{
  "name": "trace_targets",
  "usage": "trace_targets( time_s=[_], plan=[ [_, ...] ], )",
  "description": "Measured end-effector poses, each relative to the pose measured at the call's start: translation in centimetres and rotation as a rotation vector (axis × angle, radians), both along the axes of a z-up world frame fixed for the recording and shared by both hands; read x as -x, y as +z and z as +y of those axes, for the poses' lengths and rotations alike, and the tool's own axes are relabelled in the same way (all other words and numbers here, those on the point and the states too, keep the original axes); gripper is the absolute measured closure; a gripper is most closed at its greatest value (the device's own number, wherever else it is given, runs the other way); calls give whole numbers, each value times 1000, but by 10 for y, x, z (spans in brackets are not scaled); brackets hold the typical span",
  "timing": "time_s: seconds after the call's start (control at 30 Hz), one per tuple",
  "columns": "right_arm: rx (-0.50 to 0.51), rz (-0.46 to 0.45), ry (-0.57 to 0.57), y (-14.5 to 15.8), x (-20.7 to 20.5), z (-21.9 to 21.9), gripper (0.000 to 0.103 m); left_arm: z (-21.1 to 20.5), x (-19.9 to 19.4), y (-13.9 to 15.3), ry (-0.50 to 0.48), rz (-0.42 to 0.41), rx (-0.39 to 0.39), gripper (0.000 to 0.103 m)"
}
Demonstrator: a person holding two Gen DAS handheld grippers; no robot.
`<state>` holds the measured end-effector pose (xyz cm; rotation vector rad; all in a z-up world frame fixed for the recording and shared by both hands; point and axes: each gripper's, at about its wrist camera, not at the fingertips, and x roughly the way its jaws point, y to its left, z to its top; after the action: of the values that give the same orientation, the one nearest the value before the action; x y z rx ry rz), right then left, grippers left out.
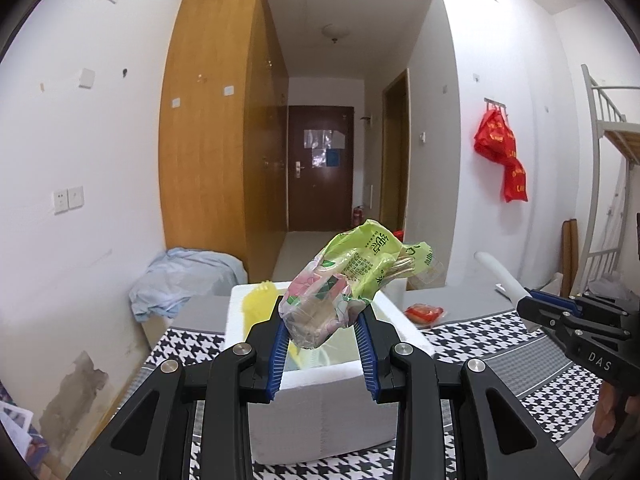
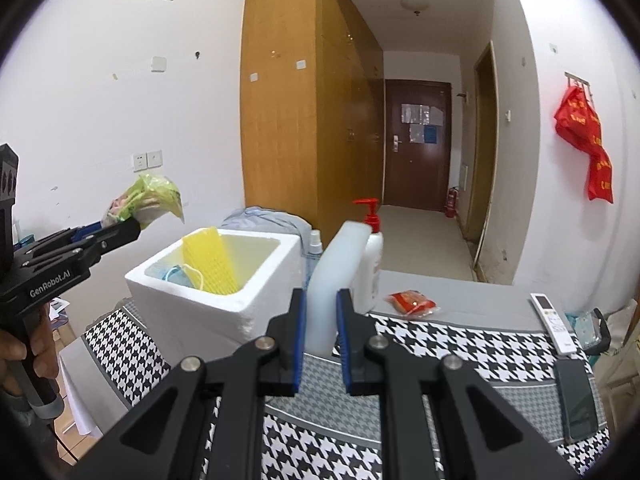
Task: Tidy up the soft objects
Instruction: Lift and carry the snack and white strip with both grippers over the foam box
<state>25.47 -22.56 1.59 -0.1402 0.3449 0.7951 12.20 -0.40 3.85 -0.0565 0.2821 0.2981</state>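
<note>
My left gripper (image 1: 322,330) is shut on a green and pink plastic packet (image 1: 348,280) and holds it above the white foam box (image 1: 320,396). The packet (image 2: 144,198) and the left gripper (image 2: 120,226) also show in the right wrist view, up and to the left of the foam box (image 2: 224,300). Inside the box lie a yellow mesh pad (image 2: 208,260) and a blue face mask (image 2: 178,274). My right gripper (image 2: 322,320) is shut on a white sponge block (image 2: 334,276) held upright above the table. The right gripper (image 1: 532,312) also shows at the right of the left wrist view.
A houndstooth cloth (image 2: 460,344) covers the table. On it are a red snack packet (image 2: 412,302), a pump bottle (image 2: 372,256), a spray bottle (image 2: 314,252), a remote (image 2: 554,322) and a phone (image 2: 576,396). A wooden wardrobe (image 2: 304,112) stands behind.
</note>
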Motion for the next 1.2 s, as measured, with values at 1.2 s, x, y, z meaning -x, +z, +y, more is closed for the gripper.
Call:
trace_targets(
  time_s=[1.2],
  plan=[
    [78, 36, 173, -3, 2, 113, 85, 76, 43, -10, 146, 7, 19, 70]
  ],
)
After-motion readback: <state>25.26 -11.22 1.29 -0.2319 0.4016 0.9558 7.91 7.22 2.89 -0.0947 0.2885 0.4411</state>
